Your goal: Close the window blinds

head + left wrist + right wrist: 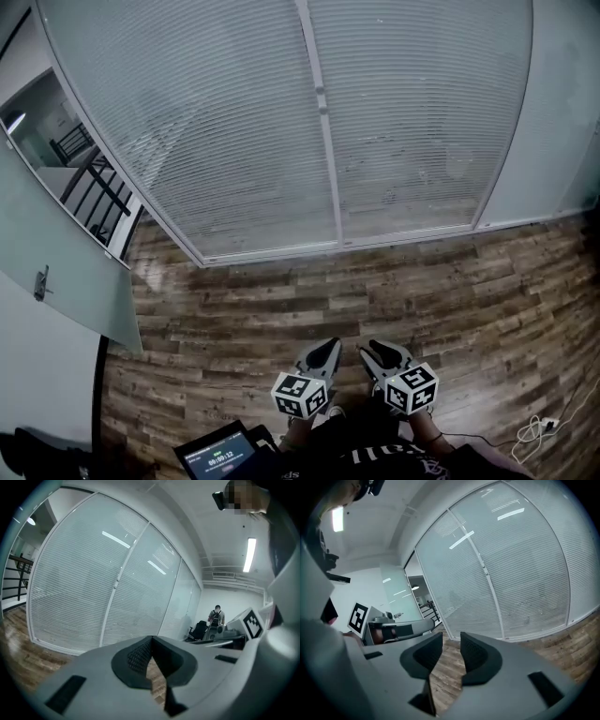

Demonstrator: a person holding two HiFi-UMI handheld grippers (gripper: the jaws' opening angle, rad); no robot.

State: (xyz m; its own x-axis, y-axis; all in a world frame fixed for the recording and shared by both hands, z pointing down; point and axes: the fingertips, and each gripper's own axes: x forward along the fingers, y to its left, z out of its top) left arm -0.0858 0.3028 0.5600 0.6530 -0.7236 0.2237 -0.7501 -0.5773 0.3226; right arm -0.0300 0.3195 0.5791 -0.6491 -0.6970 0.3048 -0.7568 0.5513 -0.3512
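Ahead of me, well apart from both grippers, blinds [216,141] fill a glass wall, two panes split by a white post [323,122]. Slats run down to the bottom rail, and faint dark shapes show through them. Ceiling lights reflect on the glass in both gripper views. Plank floor [281,300] lies between the wall and me. My left gripper [328,349] is low in the head view and points at the wall; its jaws are closed, pads meeting at the tips, nothing between. My right gripper [373,349] is just beside it, also pointing at the wall; its jaws stand a narrow gap apart and only floor shows through, so it is empty. Neither touches the blinds. Left of the panes is a glass door [66,272] with a handle [41,281], and a dark railing [98,187] shows beyond it. A lit screen [220,457] sits at the bottom edge near my left side. A white cable [539,429] lies on the floor at far right. Far off in the left gripper view a person [216,616] stands by a dark chair [199,630].
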